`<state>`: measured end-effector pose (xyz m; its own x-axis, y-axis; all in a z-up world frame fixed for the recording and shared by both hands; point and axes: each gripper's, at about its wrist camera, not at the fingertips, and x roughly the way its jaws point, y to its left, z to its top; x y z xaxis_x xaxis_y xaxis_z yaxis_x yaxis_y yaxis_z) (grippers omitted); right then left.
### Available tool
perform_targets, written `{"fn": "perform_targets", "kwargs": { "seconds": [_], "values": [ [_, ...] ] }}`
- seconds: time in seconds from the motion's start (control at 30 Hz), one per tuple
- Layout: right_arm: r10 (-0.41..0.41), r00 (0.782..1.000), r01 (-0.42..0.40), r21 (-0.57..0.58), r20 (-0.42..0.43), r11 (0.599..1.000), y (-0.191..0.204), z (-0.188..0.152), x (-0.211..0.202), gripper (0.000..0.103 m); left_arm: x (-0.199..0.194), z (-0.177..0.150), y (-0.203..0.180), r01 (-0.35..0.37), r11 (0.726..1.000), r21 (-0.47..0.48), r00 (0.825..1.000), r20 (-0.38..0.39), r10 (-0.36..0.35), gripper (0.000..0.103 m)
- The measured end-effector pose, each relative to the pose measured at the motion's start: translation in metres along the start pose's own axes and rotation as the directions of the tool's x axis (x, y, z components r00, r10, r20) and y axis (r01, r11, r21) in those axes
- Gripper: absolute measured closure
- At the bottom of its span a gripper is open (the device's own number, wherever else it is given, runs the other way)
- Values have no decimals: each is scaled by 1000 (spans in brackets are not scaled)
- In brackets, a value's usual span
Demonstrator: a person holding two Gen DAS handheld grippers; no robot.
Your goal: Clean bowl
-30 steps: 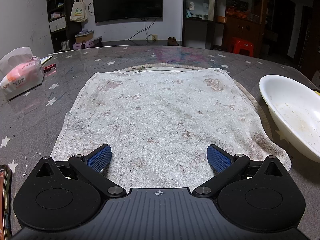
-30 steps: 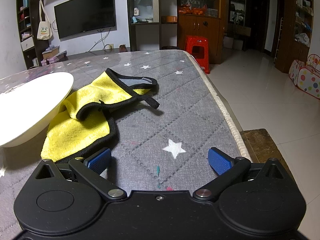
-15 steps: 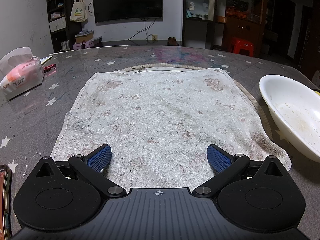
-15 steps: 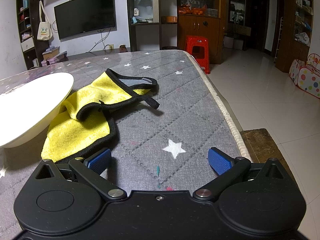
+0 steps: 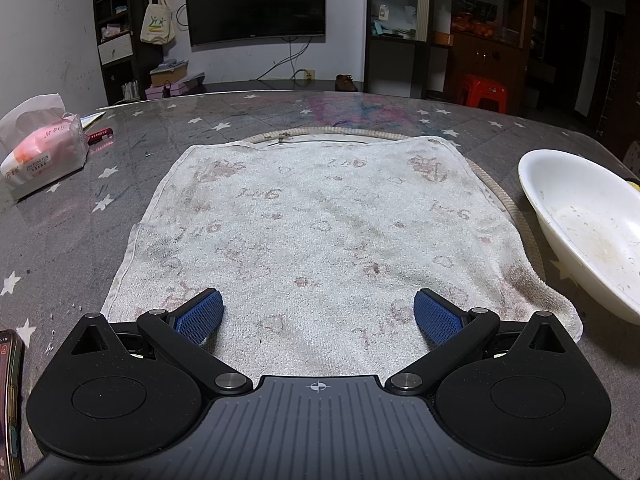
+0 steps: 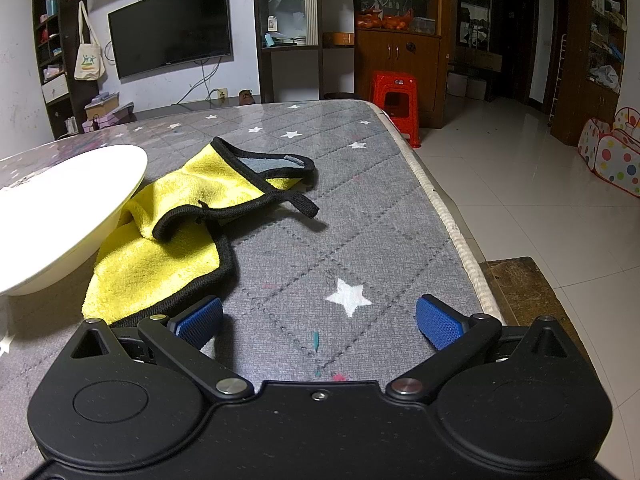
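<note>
A white bowl [image 5: 588, 224] with brownish residue inside sits at the right of the left wrist view, beside a stained white towel [image 5: 320, 232] spread flat on the table. My left gripper [image 5: 318, 314] is open over the towel's near edge, holding nothing. In the right wrist view the same bowl [image 6: 60, 212] rests at the left, partly on a yellow cloth [image 6: 172, 240] with black trim. My right gripper [image 6: 320, 320] is open above the grey star-patterned table [image 6: 360, 240], its left fingertip close to the cloth's near corner.
A tissue pack [image 5: 40, 152] lies at the far left of the table and a phone [image 5: 10, 400] at the near left edge. The table's right edge [image 6: 452, 232] drops to a tiled floor, with a red stool [image 6: 396, 100] beyond.
</note>
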<state>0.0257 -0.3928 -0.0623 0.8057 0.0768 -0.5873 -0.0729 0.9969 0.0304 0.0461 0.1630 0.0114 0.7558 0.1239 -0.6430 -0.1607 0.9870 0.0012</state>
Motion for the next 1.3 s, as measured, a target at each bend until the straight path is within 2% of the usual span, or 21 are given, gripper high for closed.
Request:
{"fn": "perform_targets", "kwargs": {
  "seconds": [1.3],
  "values": [
    [2, 1000, -2, 4, 1, 1000, 1, 0, 3, 0, 0, -1, -1, 1, 1000, 0, 1000, -2, -1, 0]
  ]
}}
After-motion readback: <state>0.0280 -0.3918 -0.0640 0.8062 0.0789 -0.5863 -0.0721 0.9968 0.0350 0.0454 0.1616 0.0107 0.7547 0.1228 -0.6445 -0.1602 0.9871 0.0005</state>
